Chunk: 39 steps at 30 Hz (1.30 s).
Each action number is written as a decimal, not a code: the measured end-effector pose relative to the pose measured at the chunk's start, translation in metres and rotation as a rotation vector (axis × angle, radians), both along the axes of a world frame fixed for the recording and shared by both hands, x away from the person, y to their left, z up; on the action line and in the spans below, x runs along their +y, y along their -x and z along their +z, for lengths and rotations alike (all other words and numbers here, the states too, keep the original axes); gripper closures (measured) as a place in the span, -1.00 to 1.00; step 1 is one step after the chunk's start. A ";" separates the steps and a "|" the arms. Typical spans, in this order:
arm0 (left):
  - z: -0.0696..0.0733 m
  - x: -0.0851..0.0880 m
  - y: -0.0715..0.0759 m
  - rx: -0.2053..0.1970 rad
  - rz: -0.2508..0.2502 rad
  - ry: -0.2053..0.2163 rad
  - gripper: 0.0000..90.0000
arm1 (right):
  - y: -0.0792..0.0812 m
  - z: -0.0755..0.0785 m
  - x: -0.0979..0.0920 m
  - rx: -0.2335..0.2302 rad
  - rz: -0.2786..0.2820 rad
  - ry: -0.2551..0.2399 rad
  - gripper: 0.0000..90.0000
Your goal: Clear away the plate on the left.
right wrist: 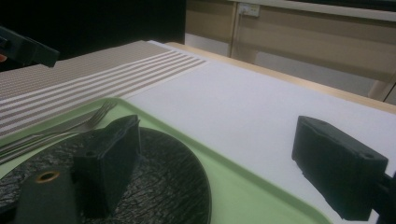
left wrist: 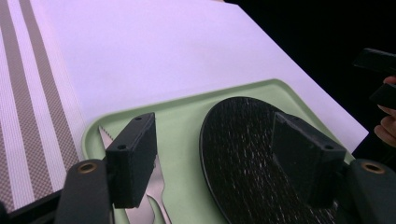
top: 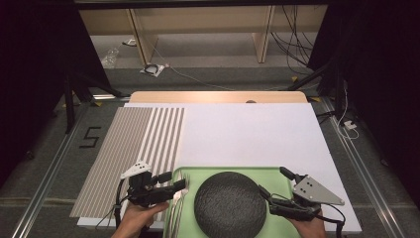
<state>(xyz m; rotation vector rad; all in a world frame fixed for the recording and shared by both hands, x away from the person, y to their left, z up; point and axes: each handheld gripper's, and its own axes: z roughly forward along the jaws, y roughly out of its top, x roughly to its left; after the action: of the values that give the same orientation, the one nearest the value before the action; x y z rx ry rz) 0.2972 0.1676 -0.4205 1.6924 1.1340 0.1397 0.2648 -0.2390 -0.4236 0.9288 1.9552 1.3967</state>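
Green tray (top: 277, 174) at the near edge of the table, on a white sheet (top: 247, 134), with a striped placemat (top: 130, 148) just to its left. On the tray, a round black textured plate (top: 230, 203) near the middle, and cutlery along the left side: a fork (top: 181, 184) with tines pointing away, and a serrated knife (left wrist: 106, 136) beside it, in the left gripper view its toothed tip lying near the tray's far left corner. Left gripper (top: 174, 187) held in a hand (top: 138, 218) over the tray's left rim, above the cutlery, jaws spread wide and gripping nothing; in its own view, one jaw above the knife and fork, the other above the plate's near edge, clear of both as far as can be told. Right gripper (top: 275, 186) held in the other hand (top: 309, 229) at the plate's right side, jaws parted widely and empty; in the right gripper view, one jaw hanging over the plate's rim, the other out over the white sheet beyond the tray's edge. Whether that jaw touches the plate cannot be told.
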 end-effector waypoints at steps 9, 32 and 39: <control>0.006 0.001 0.003 -0.117 -0.041 -0.043 -0.37 | -0.001 0.000 -0.002 0.008 0.001 -0.021 -0.64; 0.006 0.010 0.007 -0.300 -0.066 -0.068 -0.60 | 0.000 0.001 -0.002 0.007 -0.001 -0.023 -0.64; 0.007 0.011 0.008 -0.329 -0.049 -0.053 -0.62 | 0.000 0.001 -0.003 0.006 0.001 -0.017 -0.64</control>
<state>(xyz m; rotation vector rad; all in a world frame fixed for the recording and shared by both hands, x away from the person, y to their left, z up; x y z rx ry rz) 0.2887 0.1791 -0.4133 1.6684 0.8487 0.4043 0.2650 -0.2416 -0.4229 0.9408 1.9517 1.4148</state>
